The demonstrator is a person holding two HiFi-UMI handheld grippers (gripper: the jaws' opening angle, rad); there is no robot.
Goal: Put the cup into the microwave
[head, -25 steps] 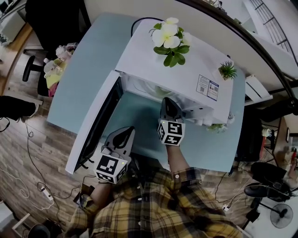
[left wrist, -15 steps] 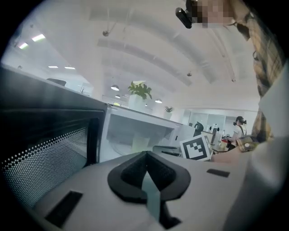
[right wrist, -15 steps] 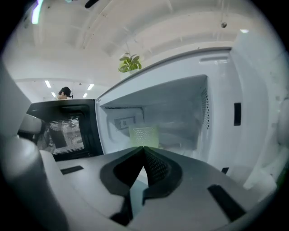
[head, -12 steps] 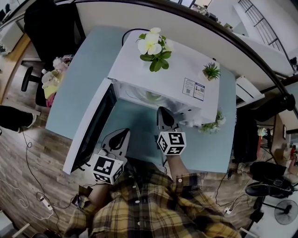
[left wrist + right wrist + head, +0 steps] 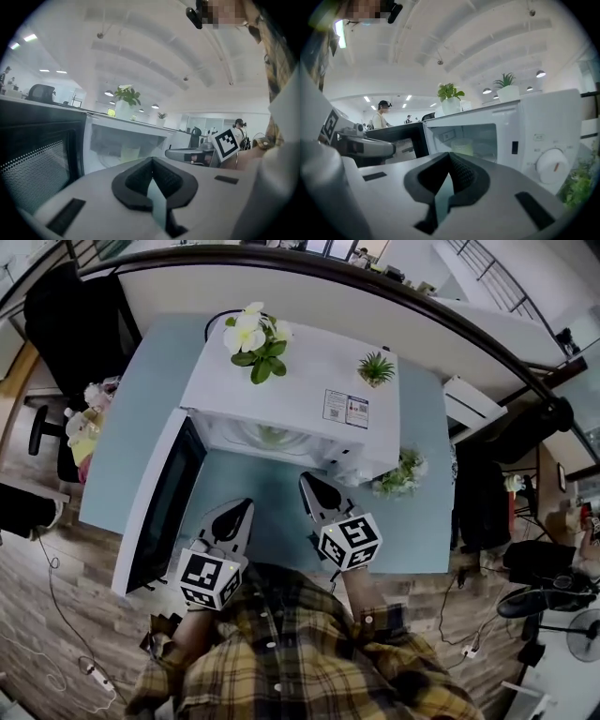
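Cup [image 5: 461,147]: pale yellow-green, standing inside the cavity of the white microwave [image 5: 298,390], visible through the open front in both gripper views. The microwave door [image 5: 159,507] is swung open to the left, showing its dark window panel.

Left gripper [image 5: 236,514] and right gripper [image 5: 309,486] are held over the light blue table [image 5: 272,493] in front of the opening, side by side and apart from each other. Neither touches the microwave. Both pairs of jaws are pressed together with nothing between them.

Writing: a sticker [image 5: 345,409] on the microwave top carries print and a code square, too small to read. Small symbols above the round dial [image 5: 551,165] on the control panel are likewise illegible; the dial bears an orange mark. Each gripper's cube shows black-and-white square markers.

A white-flowered plant [image 5: 253,332] and a small green plant [image 5: 376,368] stand on the microwave top. Another plant [image 5: 401,474] sits on the table beside the microwave's right side.
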